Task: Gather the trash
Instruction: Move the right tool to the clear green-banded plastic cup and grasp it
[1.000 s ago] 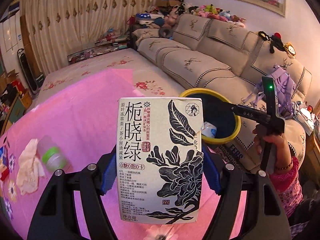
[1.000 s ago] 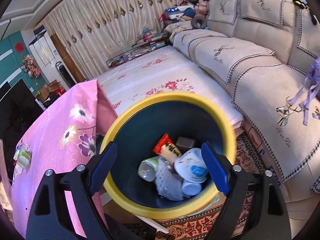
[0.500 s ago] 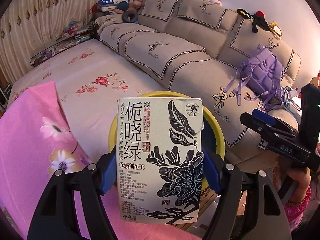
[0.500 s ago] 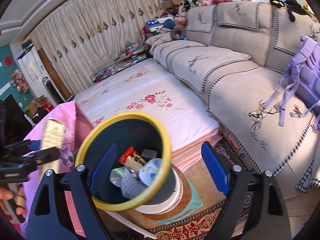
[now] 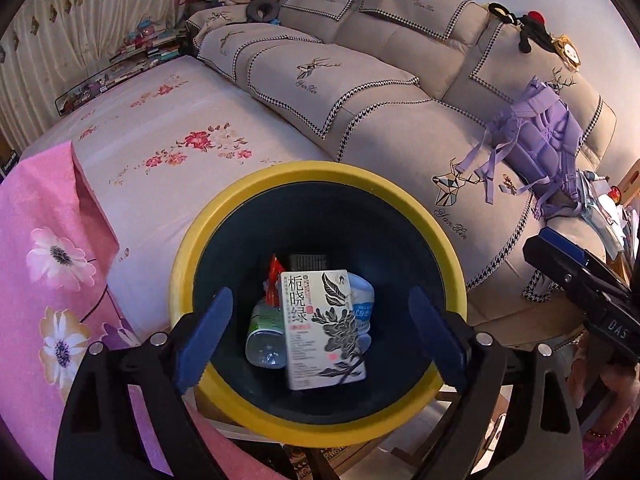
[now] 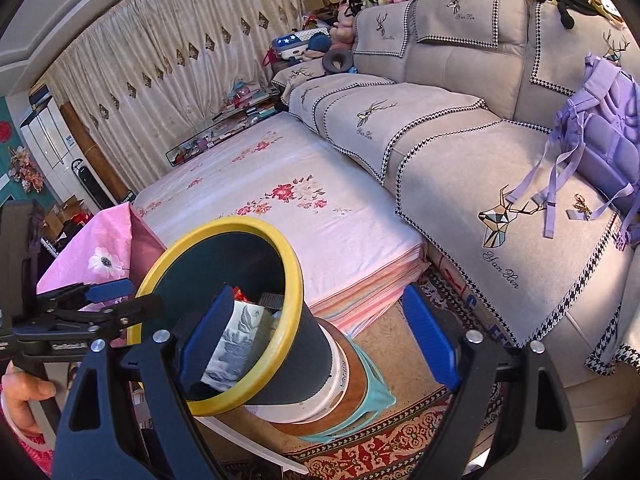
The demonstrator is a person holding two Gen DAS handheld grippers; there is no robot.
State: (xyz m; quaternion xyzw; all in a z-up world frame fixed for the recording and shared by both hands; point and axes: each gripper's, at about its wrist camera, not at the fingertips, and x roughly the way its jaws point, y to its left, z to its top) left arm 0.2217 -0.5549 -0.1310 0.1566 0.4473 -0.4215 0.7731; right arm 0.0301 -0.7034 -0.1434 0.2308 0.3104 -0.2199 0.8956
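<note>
- The tea carton [image 5: 323, 330], clamped a second ago, is now seen lying inside the yellow-rimmed bin [image 5: 208, 240] on other trash.
- The left gripper [image 5: 320, 336] jaws are opening, nothing between them; the right gripper [image 6: 316, 340] is held wide, empty.
- One item is judged collected.

Your left wrist camera looks steeply down from close above the yellow-rimmed bin [image 5: 320, 292], straight into its mouth, with the sofa [image 5: 360, 80] far behind. Your right wrist camera sits lower and to the right of the bin [image 6: 224, 312], seeing it obliquely from near, probably a bit farther off, and faces the same sofa [image 6: 460, 148] and floral mattress [image 6: 280, 200]. Both views share the bin, the mattress [image 5: 168, 148], the sofa and the purple backpack [image 5: 540, 148]
</note>
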